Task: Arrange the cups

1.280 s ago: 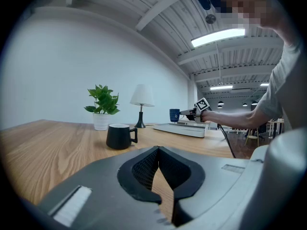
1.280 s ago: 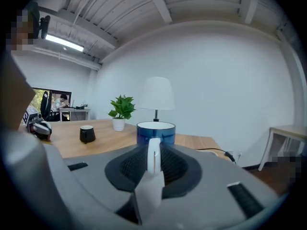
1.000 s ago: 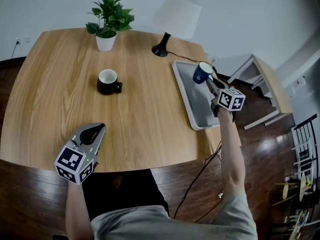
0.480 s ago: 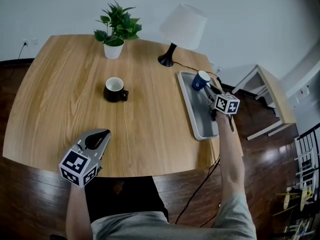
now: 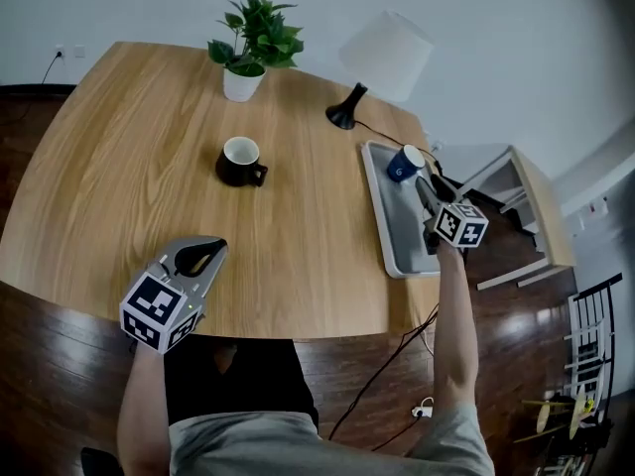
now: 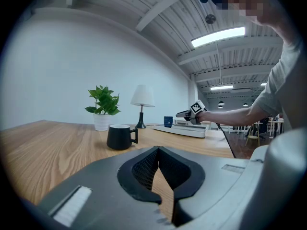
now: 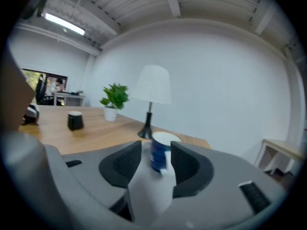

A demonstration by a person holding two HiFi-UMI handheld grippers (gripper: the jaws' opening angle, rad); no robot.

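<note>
A blue cup (image 5: 405,163) with a white inside stands upright at the far end of the grey tray (image 5: 395,244). My right gripper (image 5: 427,179) is just behind it; its jaws have just been opening and now stand open. In the right gripper view the blue cup (image 7: 160,152) is between the pads (image 7: 125,163), which are clear of it. A black cup (image 5: 239,161) with a white inside stands in the middle of the wooden table (image 5: 119,167). My left gripper (image 5: 211,253) rests near the front edge, shut and empty; in its own view the left gripper (image 6: 158,150) points toward the black cup (image 6: 121,136).
A potted plant (image 5: 250,59) and a table lamp (image 5: 382,62) stand at the table's far edge, with the lamp's base close to the tray. A cable runs off the right edge to the dark floor. A light side table (image 5: 526,206) stands to the right.
The right gripper has come down and let go of the blue cup, which was held tilted over the tray and now stands on it. The left gripper has stayed where it was.
</note>
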